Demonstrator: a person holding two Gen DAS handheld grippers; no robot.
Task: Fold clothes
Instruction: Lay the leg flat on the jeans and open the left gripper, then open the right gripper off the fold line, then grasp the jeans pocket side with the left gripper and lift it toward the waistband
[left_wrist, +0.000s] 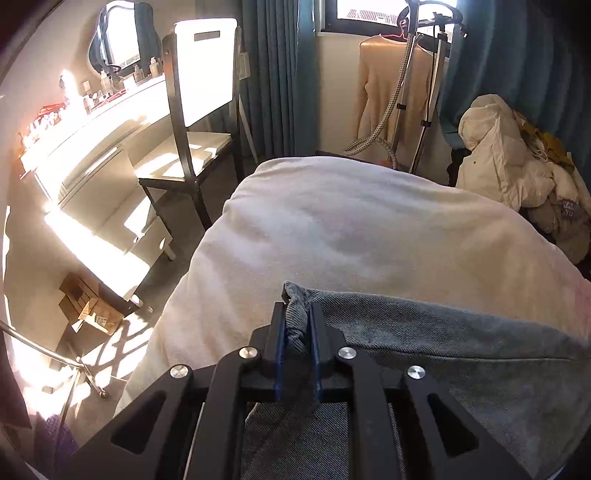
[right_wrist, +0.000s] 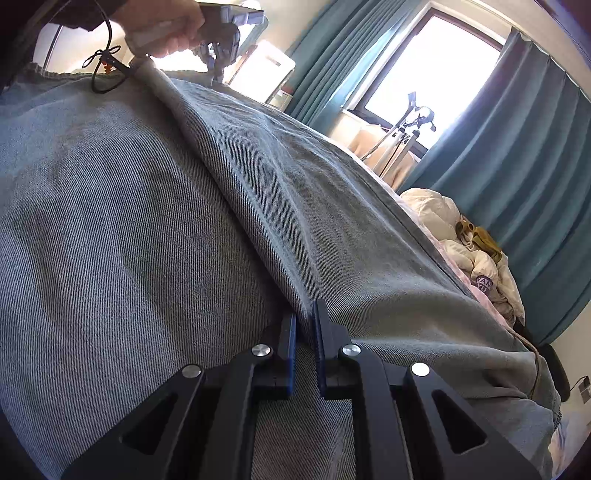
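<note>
The left tool (left_wrist: 297, 325) and right tool (right_wrist: 305, 325) each clamp an edge of the grey-blue denim garment (left_wrist: 461, 332) stretched between them over the white-blanketed bed (left_wrist: 351, 221).

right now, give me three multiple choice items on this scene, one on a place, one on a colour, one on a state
1. Where does the grey-blue denim garment lie?
A. on the white blanket-covered bed
B. on the chair
C. on the floor

2. What colour are the long window curtains?
A. red
B. teal
C. yellow

3. What state is the left gripper in?
A. open, clear of cloth
B. shut on a bunched denim edge
C. out of view

Answers:
1 A, the denim spreads over the white bed cover.
2 B, the drapes beside the bright window are teal.
3 B, a fold of denim is pinched between its blue-padded fingers; the right gripper likewise pinches a fold.
</note>
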